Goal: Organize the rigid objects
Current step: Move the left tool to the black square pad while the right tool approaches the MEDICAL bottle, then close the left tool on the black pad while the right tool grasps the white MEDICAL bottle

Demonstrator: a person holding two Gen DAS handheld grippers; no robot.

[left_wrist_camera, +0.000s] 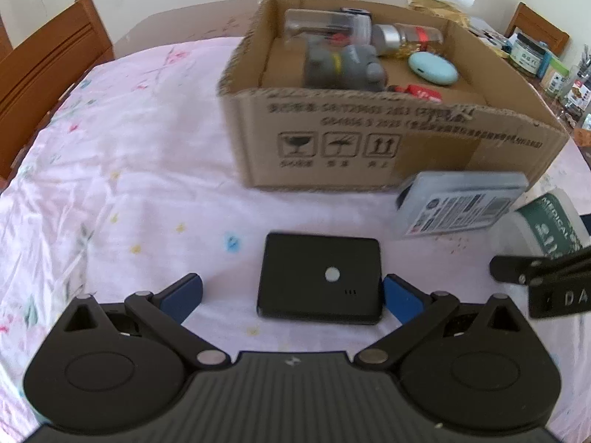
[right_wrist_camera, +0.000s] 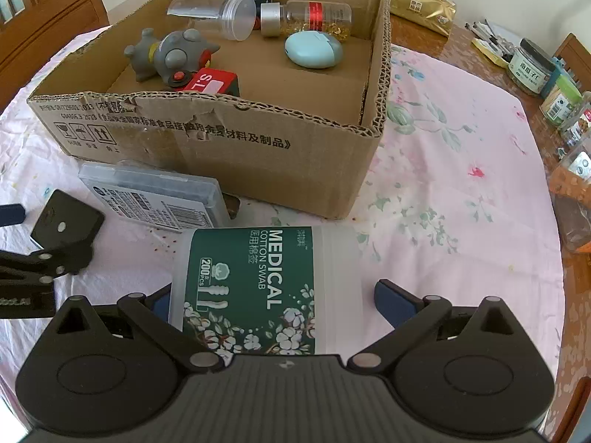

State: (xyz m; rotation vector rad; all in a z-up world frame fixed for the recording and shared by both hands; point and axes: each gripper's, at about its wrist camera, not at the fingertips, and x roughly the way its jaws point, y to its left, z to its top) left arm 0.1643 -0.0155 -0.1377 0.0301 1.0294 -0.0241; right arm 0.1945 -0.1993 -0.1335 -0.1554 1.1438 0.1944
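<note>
Your left gripper (left_wrist_camera: 291, 295) sits at the bottom centre of its view with the jaws spread wide, and the black box (left_wrist_camera: 320, 277) lies flat on the pink tablecloth (left_wrist_camera: 122, 170) between the blue pads; the right pad (left_wrist_camera: 400, 297) is just beside the box's edge, the left one well apart from it. Slide sideways a little so the box is centred before you close, otherwise one pad will push it across the cloth.

Your right gripper (right_wrist_camera: 271, 301) is also wide, straddling the cotton swab tub (right_wrist_camera: 258, 288), which lies on its side in the lower middle of that view. The left pad looks to be against the tub wall or very near it (the tub hides the contact), while the right pad (right_wrist_camera: 393, 302) stands clear. Close squarely across the round body, since smooth plastic will likely roll or squirt out of a skewed pinch.

The cardboard box (right_wrist_camera: 207, 147) fills the upper half of both views and already holds the grey toy (right_wrist_camera: 170, 53), a clear jar (right_wrist_camera: 218, 13), a bottle (right_wrist_camera: 306, 18) and a pale blue case (right_wrist_camera: 312, 50); bare floor shows at its lower right. A flat clear case (right_wrist_camera: 155, 195) leans by the box's front wall, so lift straight up before you cross over it.
</note>
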